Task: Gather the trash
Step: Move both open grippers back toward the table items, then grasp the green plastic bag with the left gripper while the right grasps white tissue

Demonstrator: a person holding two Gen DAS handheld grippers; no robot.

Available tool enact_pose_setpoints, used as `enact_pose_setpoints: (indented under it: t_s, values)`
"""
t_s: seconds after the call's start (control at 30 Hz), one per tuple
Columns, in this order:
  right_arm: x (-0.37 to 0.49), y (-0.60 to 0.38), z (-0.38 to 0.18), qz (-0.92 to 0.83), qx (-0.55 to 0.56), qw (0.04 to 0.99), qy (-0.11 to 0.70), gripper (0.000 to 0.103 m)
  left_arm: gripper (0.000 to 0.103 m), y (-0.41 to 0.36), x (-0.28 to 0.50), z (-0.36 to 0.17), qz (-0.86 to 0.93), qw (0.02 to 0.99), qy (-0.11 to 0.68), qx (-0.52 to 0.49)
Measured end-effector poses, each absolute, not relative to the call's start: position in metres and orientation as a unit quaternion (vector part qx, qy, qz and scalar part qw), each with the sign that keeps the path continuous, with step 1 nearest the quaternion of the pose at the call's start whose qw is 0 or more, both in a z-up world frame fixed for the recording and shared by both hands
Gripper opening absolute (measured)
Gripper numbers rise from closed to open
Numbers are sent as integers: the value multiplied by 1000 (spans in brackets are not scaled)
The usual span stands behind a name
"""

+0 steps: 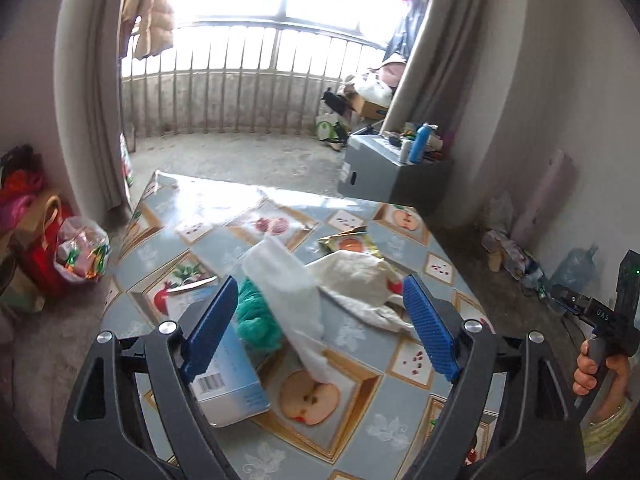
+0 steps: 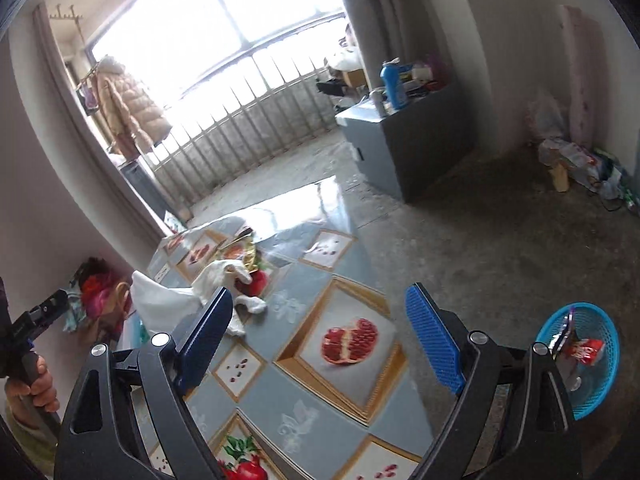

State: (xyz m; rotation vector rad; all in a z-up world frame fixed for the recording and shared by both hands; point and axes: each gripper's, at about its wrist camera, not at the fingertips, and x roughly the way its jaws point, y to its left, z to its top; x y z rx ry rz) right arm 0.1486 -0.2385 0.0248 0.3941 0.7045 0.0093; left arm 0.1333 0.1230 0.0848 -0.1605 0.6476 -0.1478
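Note:
My left gripper (image 1: 320, 308) is open above the table (image 1: 352, 412), straddling a white tissue (image 1: 296, 292) that sticks up from a blue tissue box (image 1: 232, 376). A green crumpled wad (image 1: 256, 316) lies beside the box. A crumpled white cloth or plastic bag (image 1: 360, 280) and a yellow-green snack wrapper (image 1: 352, 242) lie just beyond. My right gripper (image 2: 320, 312) is open and empty over the table's right part. A blue basket (image 2: 580, 356) on the floor at the right holds a red wrapper (image 2: 588, 352). The white cloth (image 2: 224, 276) and wrapper (image 2: 248, 256) also show in the right wrist view.
A grey cabinet (image 1: 384, 172) with bottles stands beyond the table. Bags (image 1: 76, 252) sit on the floor at left. Clutter (image 2: 576, 164) lies along the right wall. A balcony railing (image 1: 248, 96) is at the back. The right gripper's handle and hand (image 1: 600, 344) show at the right.

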Motion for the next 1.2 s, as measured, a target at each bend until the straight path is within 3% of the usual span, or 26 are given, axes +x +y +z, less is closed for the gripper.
enact_pose_setpoints:
  t_s: [0.3,0.7,0.83,1.0,1.07,1.2]
  values:
    - [249,-164,17,94,159,901,392,85,80,173,175,24,-26,914,382,-133]
    - [381,-97,-55,154,94,858,481,70,77,214,220,-41,79,883,432,-169]
    - [402,-85,-78,167,76,846,500,57,59,221,230,-56,84,868,446,-201]
    - [406,-79,-87,181,74,841,504,41,46,216,242,-60,75,870,439,-212]
    - [406,-75,-90,194,78,835,509,28,43,210,248,-61,63,872,437,-212]
    - [398,-63,-91,202,69,829,517,17,42,192,256,-61,47,877,432,-206]
